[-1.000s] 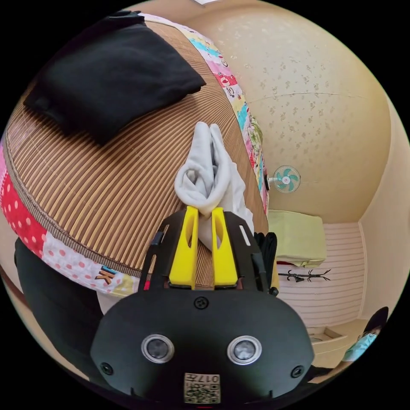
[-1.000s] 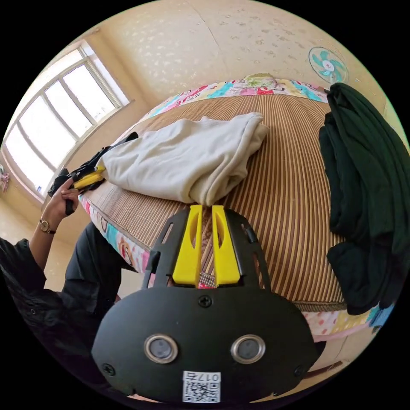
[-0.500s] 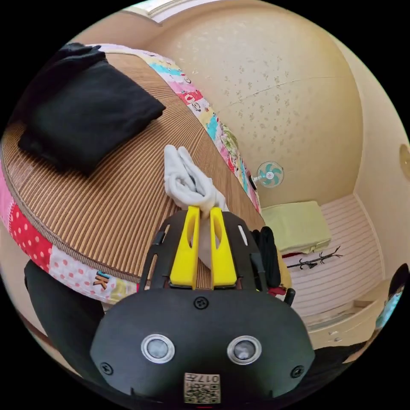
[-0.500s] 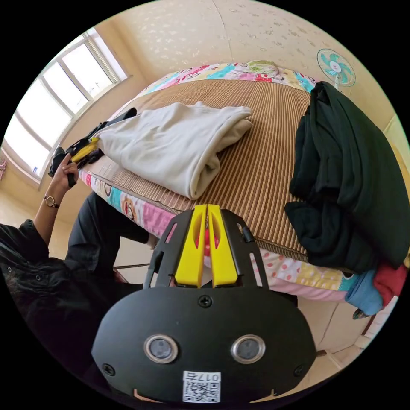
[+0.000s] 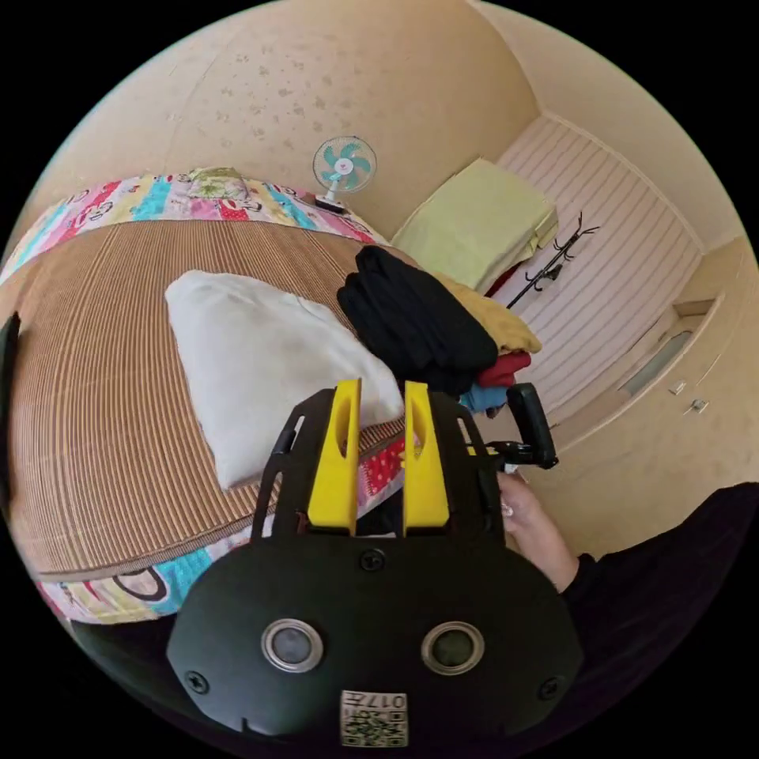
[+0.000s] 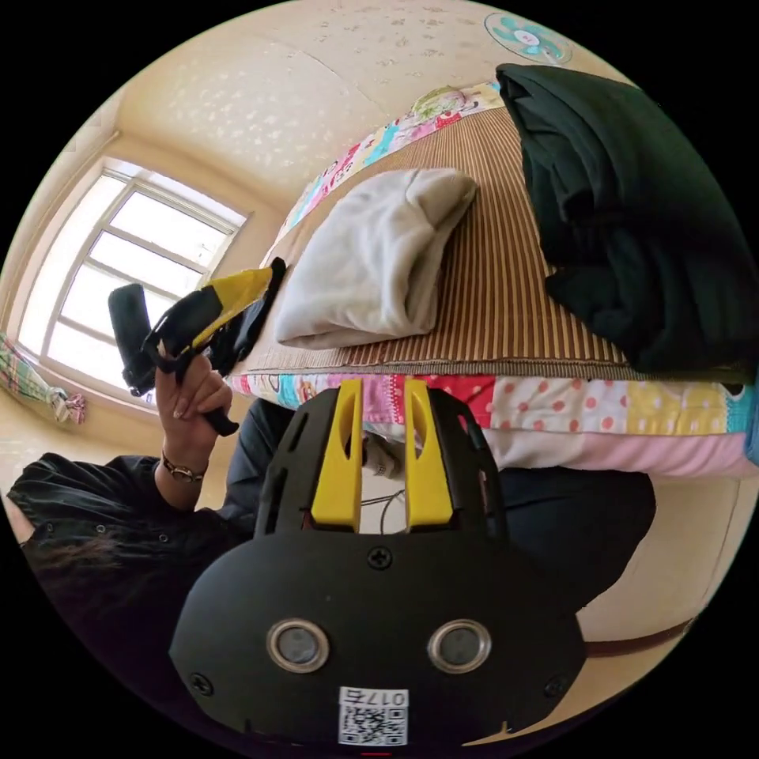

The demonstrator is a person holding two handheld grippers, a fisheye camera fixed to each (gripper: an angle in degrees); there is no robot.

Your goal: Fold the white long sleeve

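A brown striped woven bamboo mat (image 5: 95,356) covers the bed, and everything else can be placed from it. A bright patchwork quilt (image 6: 569,403) of pink, red dotted and yellow squares lies under the mat and shows along its edges. On the mat sits a pile of black folded clothes (image 5: 415,324), with mustard, red and blue garments (image 5: 498,360) just beside it at the mat's corner. Beyond the mat's far edge stands a small teal electric fan (image 5: 343,168) against the cream speckled wall (image 5: 379,71). Past that corner hangs a pale green cloth (image 5: 474,221), near a black coat rack (image 5: 553,257). A bright white-framed window (image 6: 118,269) lies well apart from the mat.
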